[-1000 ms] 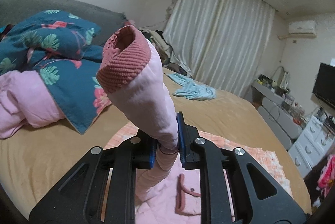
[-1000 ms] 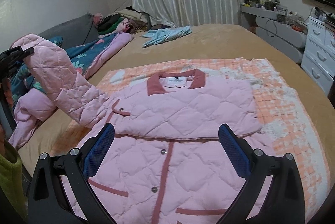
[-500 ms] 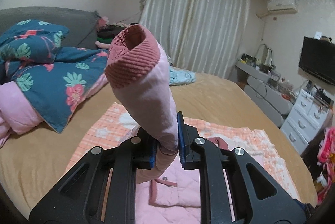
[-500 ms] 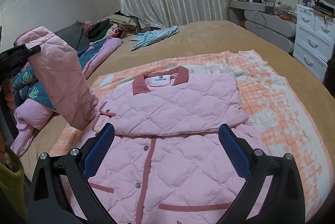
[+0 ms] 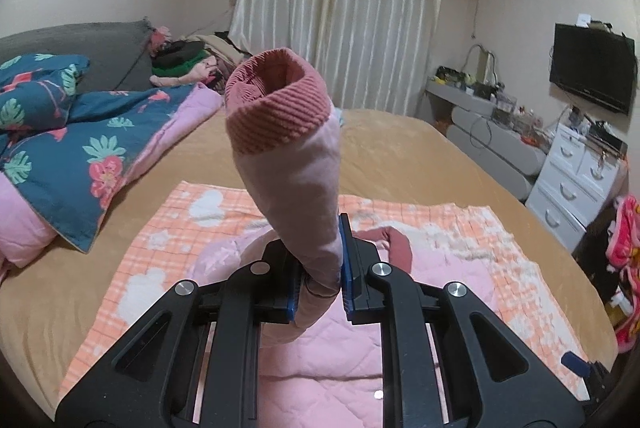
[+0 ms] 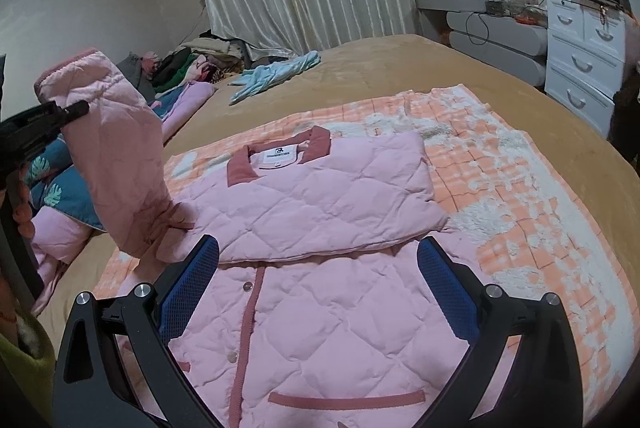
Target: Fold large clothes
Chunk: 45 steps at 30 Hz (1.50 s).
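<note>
A pink quilted jacket (image 6: 320, 308) with a dusty-red collar lies front up on a checked orange blanket (image 6: 500, 187). One sleeve (image 6: 332, 203) is folded flat across its chest. The other sleeve (image 6: 120, 155) is lifted up at the left, its ribbed red cuff (image 5: 276, 111) standing above the pads. My left gripper (image 5: 318, 268) is shut on that sleeve and shows in the right wrist view as a black jaw (image 6: 44, 119). My right gripper (image 6: 318, 284) hovers open over the jacket's front, nothing between its blue pads.
A teal floral quilt (image 5: 80, 155) and pink bedding are heaped at the bed's left. A light blue garment (image 6: 276, 75) lies further up the tan bed. White drawers (image 6: 584, 55), a grey desk and a wall TV (image 5: 592, 71) stand at the right.
The left gripper has carried the raised sleeve rightward, toward the jacket's middle, and a little lower. The right gripper has drifted slightly closer over the jacket, still open.
</note>
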Motion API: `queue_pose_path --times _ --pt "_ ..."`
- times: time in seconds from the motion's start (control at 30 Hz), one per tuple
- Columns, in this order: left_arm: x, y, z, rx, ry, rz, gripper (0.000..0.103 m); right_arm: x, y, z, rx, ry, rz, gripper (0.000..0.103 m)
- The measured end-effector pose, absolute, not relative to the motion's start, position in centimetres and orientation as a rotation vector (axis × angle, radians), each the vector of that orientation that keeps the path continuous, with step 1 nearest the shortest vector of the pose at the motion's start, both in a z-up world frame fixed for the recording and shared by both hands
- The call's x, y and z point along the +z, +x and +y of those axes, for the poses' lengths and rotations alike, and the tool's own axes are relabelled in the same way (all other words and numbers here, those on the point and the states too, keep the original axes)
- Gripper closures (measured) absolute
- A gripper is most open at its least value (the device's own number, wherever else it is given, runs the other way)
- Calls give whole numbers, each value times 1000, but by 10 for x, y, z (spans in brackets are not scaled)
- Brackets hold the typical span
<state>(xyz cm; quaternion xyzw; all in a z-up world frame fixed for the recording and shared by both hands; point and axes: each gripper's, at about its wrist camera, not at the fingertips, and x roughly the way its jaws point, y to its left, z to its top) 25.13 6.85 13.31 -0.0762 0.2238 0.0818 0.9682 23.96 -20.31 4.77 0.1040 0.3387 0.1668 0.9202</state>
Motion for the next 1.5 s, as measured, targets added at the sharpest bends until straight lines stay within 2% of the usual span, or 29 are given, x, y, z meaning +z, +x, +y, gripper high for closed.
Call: queue_pose_path --times 0.17,0.5,1.23,1.43,1.5 --pt "118 260 47 140 -118 484 96 44 252 -214 376 277 713 4" --pt "79 283 0 103 -55 571 97 56 288 -223 346 207 656 4" --pt "-7 315 -92 -39 110 731 95 5 320 -287 222 319 745 4" --pt "-33 315 -110 -80 192 804 80 1 321 -284 219 311 754 4" --pt "-40 314 -114 -99 221 829 69 -1 323 -282 222 311 762 4"
